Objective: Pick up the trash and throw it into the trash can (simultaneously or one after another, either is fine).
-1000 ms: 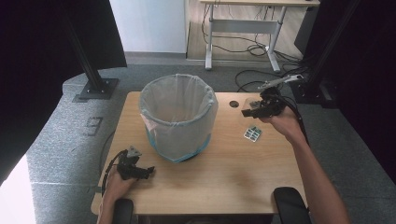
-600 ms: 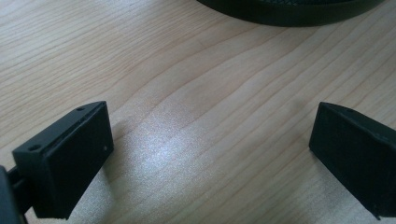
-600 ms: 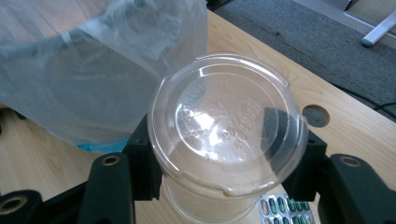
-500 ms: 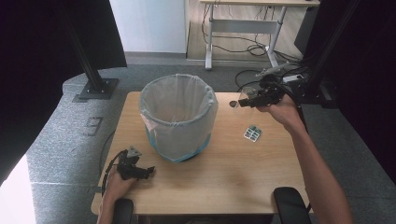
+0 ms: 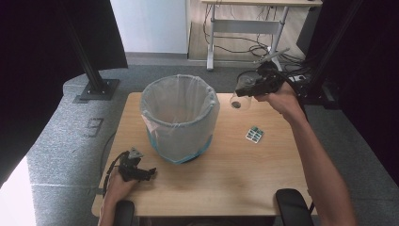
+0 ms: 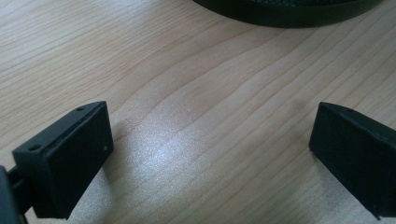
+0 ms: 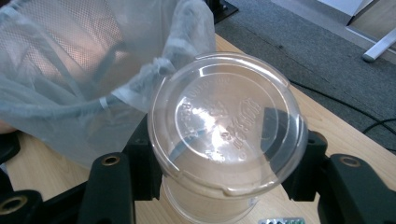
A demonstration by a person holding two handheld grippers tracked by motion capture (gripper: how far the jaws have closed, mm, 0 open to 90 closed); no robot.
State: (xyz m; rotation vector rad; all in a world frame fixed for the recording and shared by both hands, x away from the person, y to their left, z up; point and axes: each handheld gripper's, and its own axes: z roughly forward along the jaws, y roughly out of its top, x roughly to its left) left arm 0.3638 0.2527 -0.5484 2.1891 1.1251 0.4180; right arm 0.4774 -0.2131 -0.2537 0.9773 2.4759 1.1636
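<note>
Lifted higher since before, right gripper [image 5: 245, 92] clamps the clear cup [image 7: 227, 135] (between its jaws), beside the bin [image 5: 179, 117].

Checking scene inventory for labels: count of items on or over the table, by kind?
Lined bin: 1
Clear plastic cup, held in the right gripper: 1
Small green-and-white packet: 1
Total: 3

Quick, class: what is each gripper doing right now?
Left gripper: open, nothing held, low over the table.
Right gripper: closed on the clear plastic cup.
</note>
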